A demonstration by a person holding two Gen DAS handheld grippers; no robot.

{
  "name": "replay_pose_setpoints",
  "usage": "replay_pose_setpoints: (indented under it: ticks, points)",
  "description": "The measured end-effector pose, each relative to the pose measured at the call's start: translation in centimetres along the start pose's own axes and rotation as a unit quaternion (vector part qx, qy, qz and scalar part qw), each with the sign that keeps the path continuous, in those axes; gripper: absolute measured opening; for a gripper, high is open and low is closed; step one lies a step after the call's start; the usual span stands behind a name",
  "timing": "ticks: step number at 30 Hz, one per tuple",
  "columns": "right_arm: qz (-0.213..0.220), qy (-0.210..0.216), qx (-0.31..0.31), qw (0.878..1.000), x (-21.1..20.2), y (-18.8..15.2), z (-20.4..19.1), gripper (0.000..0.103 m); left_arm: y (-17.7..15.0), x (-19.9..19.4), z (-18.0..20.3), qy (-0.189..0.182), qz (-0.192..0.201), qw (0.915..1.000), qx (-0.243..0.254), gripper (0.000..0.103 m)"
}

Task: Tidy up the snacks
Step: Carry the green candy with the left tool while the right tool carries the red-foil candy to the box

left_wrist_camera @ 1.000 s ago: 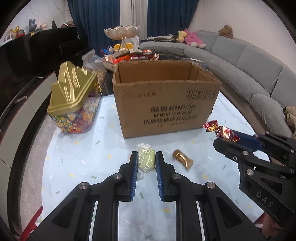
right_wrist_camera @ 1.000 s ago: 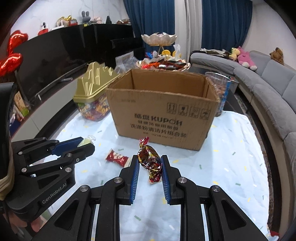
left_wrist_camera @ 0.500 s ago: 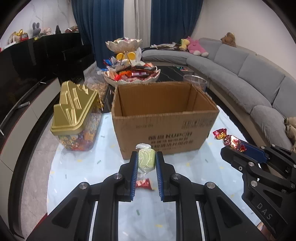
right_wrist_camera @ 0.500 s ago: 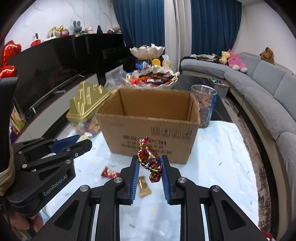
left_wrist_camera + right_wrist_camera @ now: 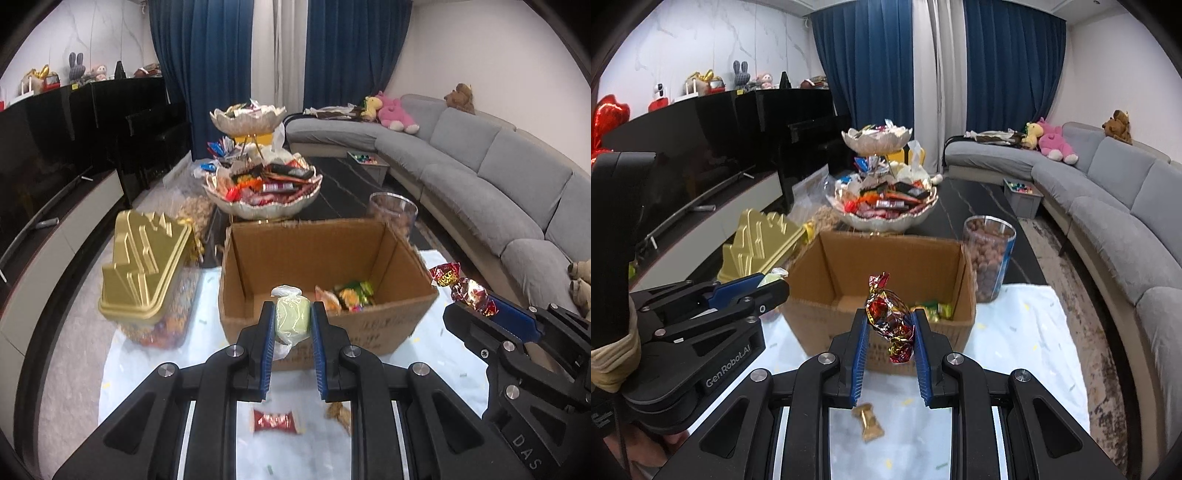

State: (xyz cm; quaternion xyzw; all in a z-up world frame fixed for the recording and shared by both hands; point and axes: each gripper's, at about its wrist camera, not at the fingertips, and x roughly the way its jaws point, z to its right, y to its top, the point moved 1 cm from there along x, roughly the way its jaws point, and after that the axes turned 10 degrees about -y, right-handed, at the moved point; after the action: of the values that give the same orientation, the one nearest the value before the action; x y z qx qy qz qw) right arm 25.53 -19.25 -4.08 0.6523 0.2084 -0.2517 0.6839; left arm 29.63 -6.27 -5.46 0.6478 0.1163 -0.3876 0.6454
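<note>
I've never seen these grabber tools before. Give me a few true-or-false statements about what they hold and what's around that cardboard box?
1. The left gripper holds a pale green wrapped sweet. True.
2. The right gripper is empty. False: its jaws clamp a shiny red-and-gold foil candy.
3. The open brown cardboard box already contains snacks. True.
4. The gold-lidded clear candy jar sits inside the box. False: it stands beside it.
5. A small red-wrapped candy lies on the table. True.

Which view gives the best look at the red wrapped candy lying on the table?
The left wrist view: the red wrapped candy lies in full sight between the left claw's arms. The right wrist view does not show it; there only a gold wrapped candy is seen on the table.
</note>
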Motion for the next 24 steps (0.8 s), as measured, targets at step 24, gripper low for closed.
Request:
replay_pose_setpoints:
  ticks: [24]
  points:
    - [0.006,-0.020,0.000,1.000,4.7,4.7,0.7,0.025,4.4,4.6,-2.2,0.009,0.001,0.9999,-0.006,0.020]
